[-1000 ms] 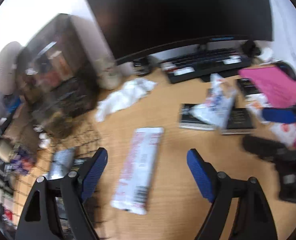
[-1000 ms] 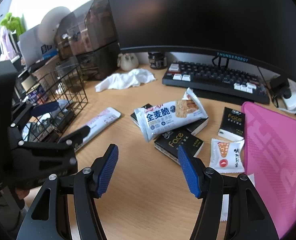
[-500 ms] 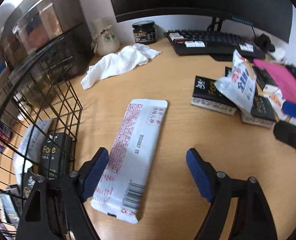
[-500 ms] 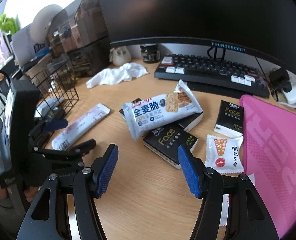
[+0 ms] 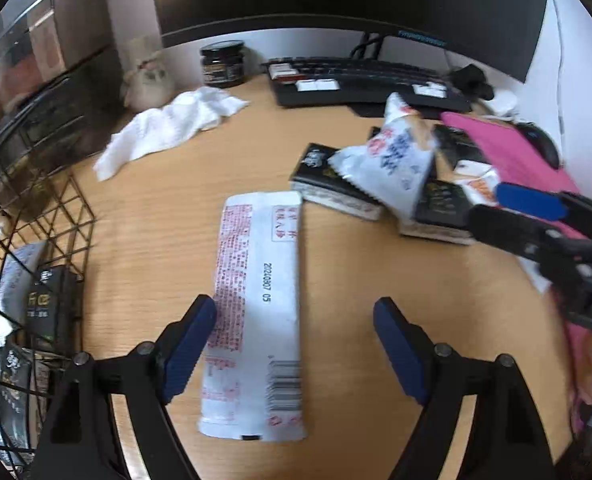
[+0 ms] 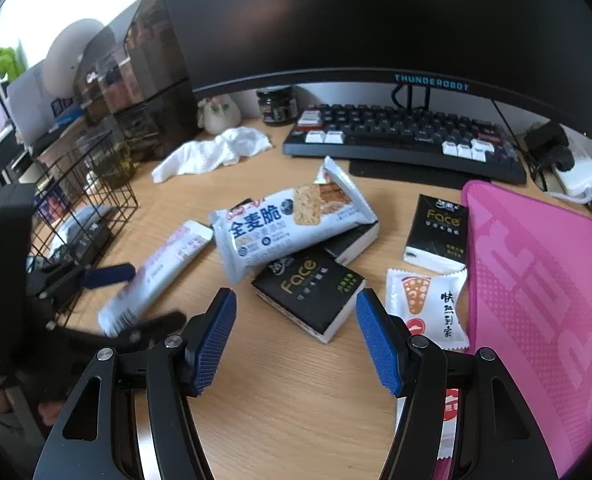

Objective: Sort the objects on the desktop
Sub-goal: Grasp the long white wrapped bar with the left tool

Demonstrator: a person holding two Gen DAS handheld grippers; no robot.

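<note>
Straddling the white sachet (image 5: 256,312), the left gripper (image 5: 296,344) has its jaws wide apart and empty, one pad (image 5: 188,344) just beside the sachet's left edge, the other well clear at 3 o'clock (a placement that suits closing across the narrow width). The wire basket (image 5: 72,216) sits at 9 o'clock, already holding dark packs, so it is probably where the sachet belongs. The right gripper (image 6: 296,340) has its jaws partly apart on nothing, hovering with a black Face pack (image 6: 308,288) at 12 o'clock; the cracker bag (image 6: 292,224) leans on that pile beyond. A cloth (image 6: 216,152) lies at 11 o'clock.
</note>
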